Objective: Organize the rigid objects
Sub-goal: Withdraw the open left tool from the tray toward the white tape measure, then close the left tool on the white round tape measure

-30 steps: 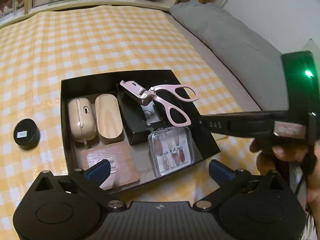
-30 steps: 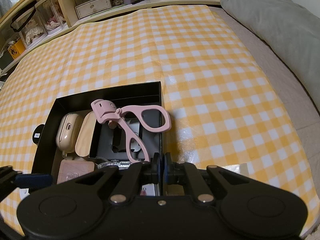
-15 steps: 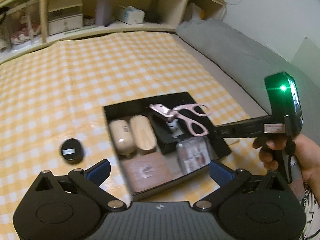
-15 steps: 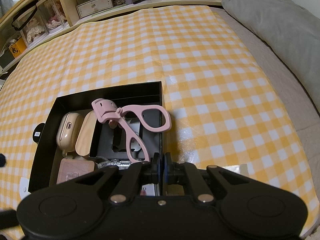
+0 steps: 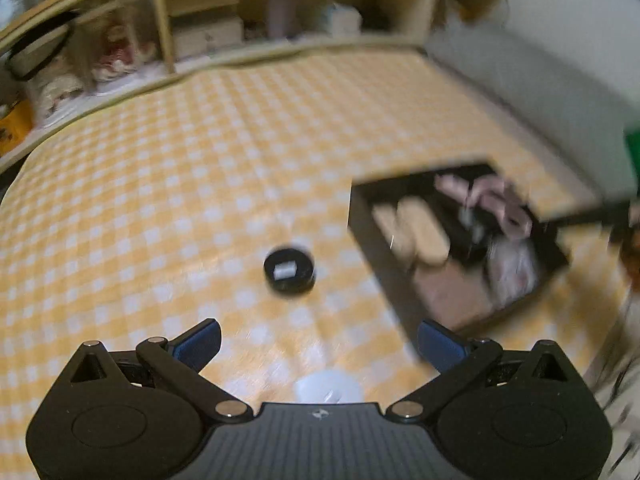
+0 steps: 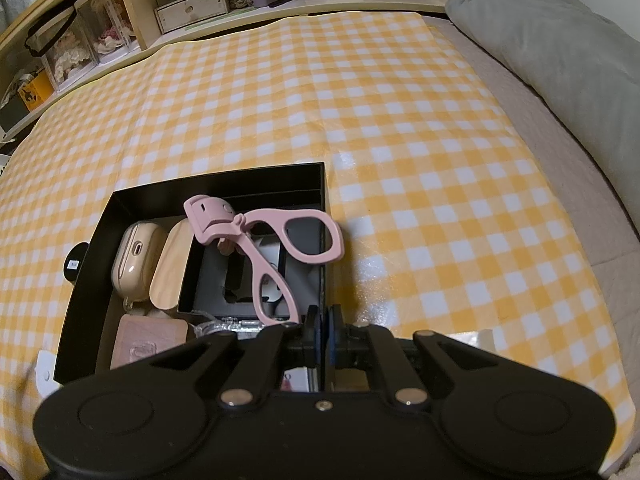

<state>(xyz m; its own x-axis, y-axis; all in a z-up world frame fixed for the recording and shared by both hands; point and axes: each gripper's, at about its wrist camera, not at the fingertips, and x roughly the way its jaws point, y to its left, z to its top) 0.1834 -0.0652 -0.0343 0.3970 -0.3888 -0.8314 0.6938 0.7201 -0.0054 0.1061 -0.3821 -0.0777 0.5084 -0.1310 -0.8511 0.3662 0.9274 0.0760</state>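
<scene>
Round black jar (image 5: 289,269), flat-lidded with a small white label on top, lies alone on the yellow-and-white checked cloth (image 5: 168,184), apart from the black box (image 6: 92,256) and on the side away from the right gripper. It looks like the one rigid thing not yet put away, which is probably why the left gripper (image 5: 318,346) faces it: its blue-padded fingers (image 5: 198,342) stand wide apart with nothing between them, and the jar sits ahead of the gap, well short of the pads. The left view is smeared, so finer detail on the jar cannot be read.

Inside the box the things are packed side by side: a beige earbud case (image 6: 134,260) against the left wall, a pale wooden oval piece (image 6: 172,266) just beside it, a smaller open black box (image 6: 240,280) in the middle, a pinkish wooden square (image 6: 148,340) at the near end. A pink eyelash curler (image 6: 260,240) lies across the top, its loop handle overhanging the right wall.

The right gripper (image 6: 323,330) has its fingers pressed fully together at the box's near right wall; the wall edge seems pinched between the pads, likely to steady the box, though the contact itself is too tight to see clearly. A grey pillow (image 6: 560,36) lies beyond the cloth, shelves (image 6: 192,4) behind.
</scene>
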